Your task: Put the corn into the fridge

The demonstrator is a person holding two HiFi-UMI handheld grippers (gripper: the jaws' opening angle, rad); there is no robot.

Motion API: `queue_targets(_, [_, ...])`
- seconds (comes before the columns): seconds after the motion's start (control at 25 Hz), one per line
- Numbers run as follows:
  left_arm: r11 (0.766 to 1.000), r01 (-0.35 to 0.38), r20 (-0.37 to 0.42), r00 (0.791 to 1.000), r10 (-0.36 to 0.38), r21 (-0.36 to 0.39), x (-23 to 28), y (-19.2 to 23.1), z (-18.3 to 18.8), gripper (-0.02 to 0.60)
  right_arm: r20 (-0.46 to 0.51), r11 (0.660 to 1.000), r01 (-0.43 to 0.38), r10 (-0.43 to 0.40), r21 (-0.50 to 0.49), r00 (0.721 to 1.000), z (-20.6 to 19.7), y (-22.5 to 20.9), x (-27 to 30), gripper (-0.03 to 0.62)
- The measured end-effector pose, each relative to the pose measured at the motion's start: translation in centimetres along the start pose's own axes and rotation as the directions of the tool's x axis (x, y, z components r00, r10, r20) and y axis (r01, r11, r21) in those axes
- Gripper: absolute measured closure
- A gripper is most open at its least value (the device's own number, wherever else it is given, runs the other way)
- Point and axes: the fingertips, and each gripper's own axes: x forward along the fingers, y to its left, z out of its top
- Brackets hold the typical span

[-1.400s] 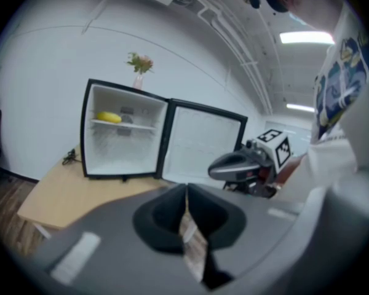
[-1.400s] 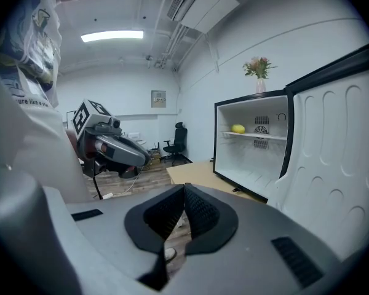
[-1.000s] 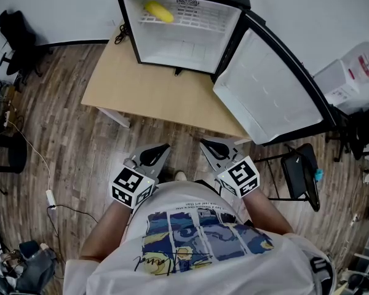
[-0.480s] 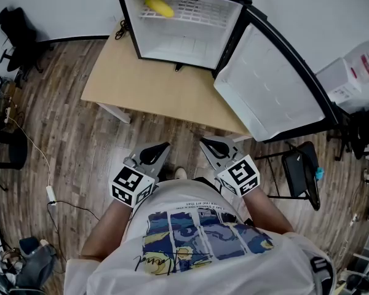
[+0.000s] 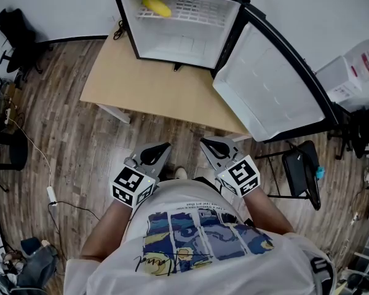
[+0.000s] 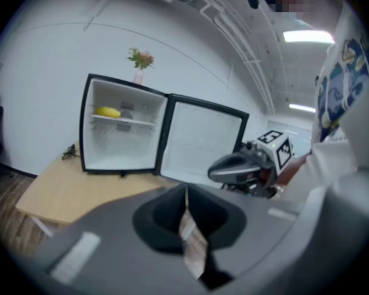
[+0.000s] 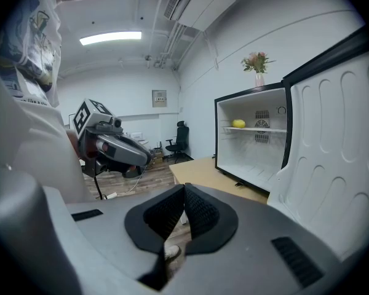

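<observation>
Your hands are mostly hidden in the head view: each sits under its marker cube, close against your shirt [image 5: 203,232]. That view cuts off the top of the fridge [image 5: 183,43], so the vase of flowers [image 6: 140,60] standing on it shows only in the two gripper views. The corn [image 5: 156,5] is small and soft in every view; you can make out a yellow shape, but no kernels or husk.

The fridge stands on the far side of the wooden table [image 5: 154,88], with its door [image 5: 267,85] swung wide open to the right. The corn lies on the upper wire shelf, toward the left wall. The floor of the compartment below that shelf is bare white, and so are the door's inner pockets.

Your left gripper [image 5: 166,146] has its jaws pressed together with nothing between them; only floor shows through the slit behind the tips. Your right gripper [image 5: 203,143] is likewise closed and empty, its ribbed pads [image 7: 197,211] meeting at the tip. Both are held near your body, well apart from the table and the fridge.
</observation>
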Motion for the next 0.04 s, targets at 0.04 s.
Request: queue_targets(0.04, [1.0, 0.001, -0.001, 1.0, -0.001, 0.0, 0.09, -0.01, 0.03, 0.566, -0.001, 1.0, 0.0, 0.0, 0.001, 1.0, -0.01, -0.08, -0.02, 0.582])
